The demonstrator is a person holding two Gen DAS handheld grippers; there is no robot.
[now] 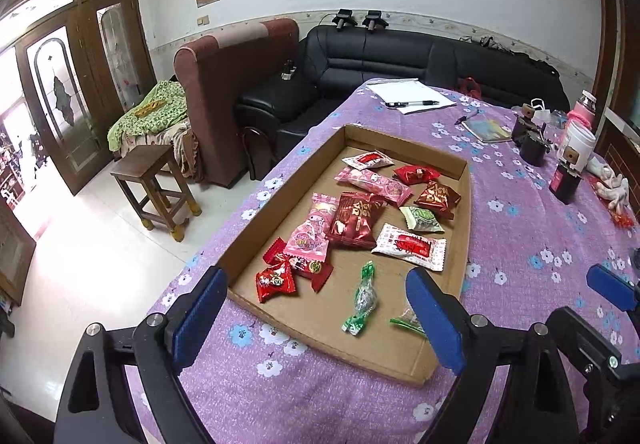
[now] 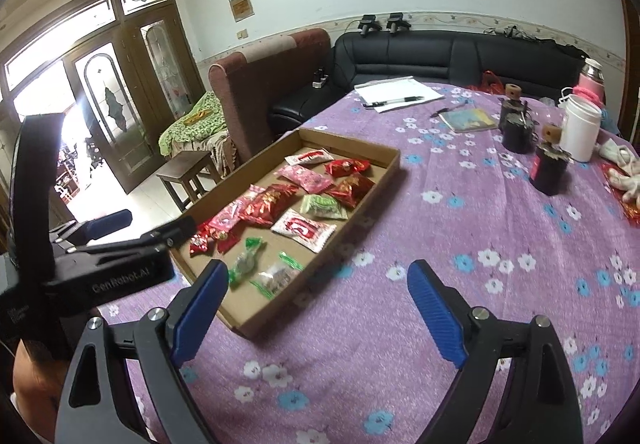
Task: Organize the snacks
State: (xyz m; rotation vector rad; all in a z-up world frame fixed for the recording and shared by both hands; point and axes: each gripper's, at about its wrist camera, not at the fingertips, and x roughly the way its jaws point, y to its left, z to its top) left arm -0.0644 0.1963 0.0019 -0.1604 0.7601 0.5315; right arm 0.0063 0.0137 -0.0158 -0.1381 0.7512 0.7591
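left wrist: angled down, close over cardboard tray (image 1: 464,204) | right wrist: same tray (image 2: 280,308), further right

My left hand-held gripper (image 1: 316,316) has black angular arms, silver round screws at the joints and ribbed blue pads (image 1: 200,318) along the lower frame. My right hand-held gripper (image 2: 318,314) looks the same. At the right view's left edge, the left one's black body bears pale "GenRobot.AI" lettering.
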